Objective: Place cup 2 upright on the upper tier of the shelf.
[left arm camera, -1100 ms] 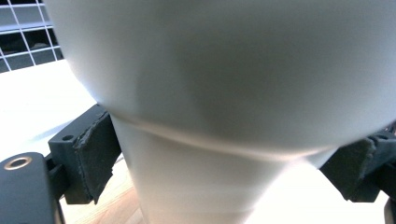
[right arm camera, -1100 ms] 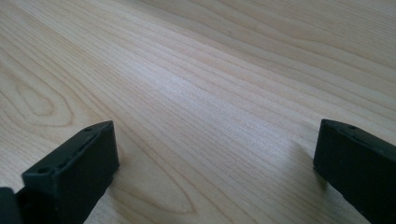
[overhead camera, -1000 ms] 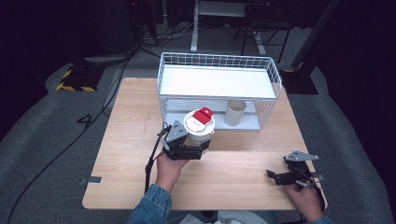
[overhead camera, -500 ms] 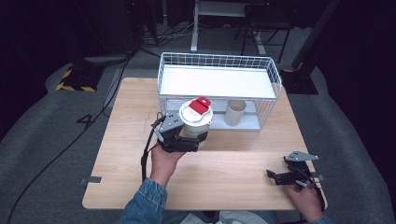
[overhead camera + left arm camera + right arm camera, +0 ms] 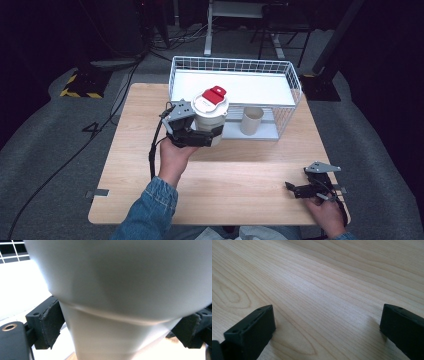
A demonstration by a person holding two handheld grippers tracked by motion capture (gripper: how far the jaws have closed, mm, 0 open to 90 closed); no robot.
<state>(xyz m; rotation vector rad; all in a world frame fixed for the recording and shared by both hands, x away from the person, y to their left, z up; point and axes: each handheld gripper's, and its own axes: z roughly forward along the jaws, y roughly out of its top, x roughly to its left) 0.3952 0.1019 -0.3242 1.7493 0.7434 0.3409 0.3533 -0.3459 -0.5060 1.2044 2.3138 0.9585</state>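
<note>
A white tub (image 5: 210, 116) with a red flip lid (image 5: 216, 94) is held upright at the front left of the white wire basket (image 5: 235, 65). My left gripper (image 5: 206, 138) is shut on the tub's lower body. In the left gripper view the tub (image 5: 120, 285) looms close, and both pads (image 5: 51, 322) of the left gripper (image 5: 120, 336) press its sides. My right gripper (image 5: 294, 190) rests open at the table's front right. In the right gripper view only bare wood lies between the fingers of the right gripper (image 5: 327, 330).
A cardboard tube (image 5: 251, 120) stands upright on the basket's lower level, under its white shelf (image 5: 250, 87) and to the right of the tub. The wooden table (image 5: 240, 175) has free room across its middle and front. A cable trails from the left gripper.
My left gripper has carried the tub away from the person and up, closer to the basket. The right gripper has stayed put.
</note>
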